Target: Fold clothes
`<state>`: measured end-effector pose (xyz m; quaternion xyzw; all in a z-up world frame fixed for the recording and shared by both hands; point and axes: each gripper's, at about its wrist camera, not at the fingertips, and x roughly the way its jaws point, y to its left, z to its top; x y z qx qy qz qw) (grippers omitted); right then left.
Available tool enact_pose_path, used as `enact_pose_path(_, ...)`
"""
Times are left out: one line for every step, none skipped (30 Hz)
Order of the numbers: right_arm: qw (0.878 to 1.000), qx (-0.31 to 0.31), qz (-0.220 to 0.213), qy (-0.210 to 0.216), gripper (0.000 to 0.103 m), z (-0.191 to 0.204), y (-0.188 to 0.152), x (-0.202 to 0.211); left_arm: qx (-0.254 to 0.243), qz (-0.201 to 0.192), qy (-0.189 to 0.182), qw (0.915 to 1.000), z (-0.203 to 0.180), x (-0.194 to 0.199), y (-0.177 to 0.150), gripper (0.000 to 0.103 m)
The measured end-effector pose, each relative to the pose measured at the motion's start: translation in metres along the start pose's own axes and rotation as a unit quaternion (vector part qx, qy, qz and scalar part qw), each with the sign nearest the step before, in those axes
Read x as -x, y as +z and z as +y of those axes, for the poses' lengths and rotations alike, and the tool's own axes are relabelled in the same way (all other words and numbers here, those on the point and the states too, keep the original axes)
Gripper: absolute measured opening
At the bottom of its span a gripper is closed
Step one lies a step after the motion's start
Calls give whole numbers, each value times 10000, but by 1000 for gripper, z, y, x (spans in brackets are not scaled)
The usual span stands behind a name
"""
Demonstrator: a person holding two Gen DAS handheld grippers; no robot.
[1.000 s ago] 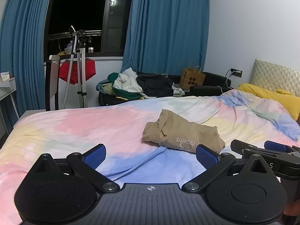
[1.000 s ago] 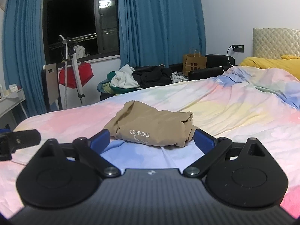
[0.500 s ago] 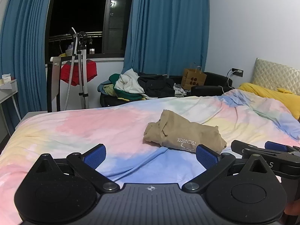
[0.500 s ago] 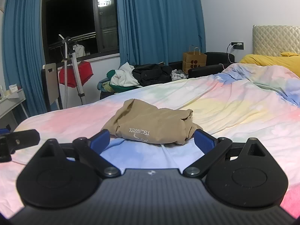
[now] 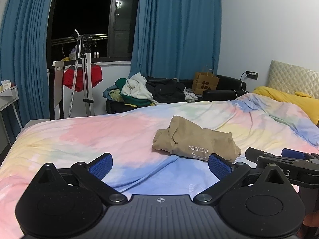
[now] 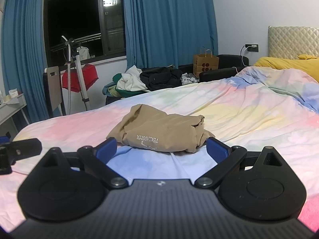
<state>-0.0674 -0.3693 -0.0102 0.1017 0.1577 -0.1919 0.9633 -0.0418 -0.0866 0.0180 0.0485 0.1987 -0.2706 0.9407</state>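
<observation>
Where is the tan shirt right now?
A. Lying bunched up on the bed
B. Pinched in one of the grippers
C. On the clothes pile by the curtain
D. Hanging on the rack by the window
A: the tan shirt lies crumpled on the colorful bed cover, and both the right gripper and left gripper are open and empty in front of it.

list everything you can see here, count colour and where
garment: 1, tan, bunched on the bed
duvet: 1, pastel tie-dye, covering the bed
pillow: 1, yellow, by the headboard
headboard: 1, beige quilted, far right
curtains: 2, blue, flanking the window
clothes pile: 1, mixed, beyond the bed
paper bag: 1, brown, on black sofa
red top: 1, hanging by window
left claw: open, over the duvet
right claw: open, facing the garment
</observation>
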Motion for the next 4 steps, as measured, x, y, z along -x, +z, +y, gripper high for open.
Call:
enact_pose_path(10000,1,2,0,98,0,0,0,-1,-4,-1,10000,0,0,0,103)
enact_pose_path(10000,3,3,0,98,0,0,0,-5,-6,1,10000,0,0,0,103)
enact_pose_path(10000,5,3,-1,98,0,0,0,-7,-6,2,10000,0,0,0,103)
enact_pose_path(10000,6,4,-2,98,-1,0,0,-10,-5,4,10000,0,-1,0,103)
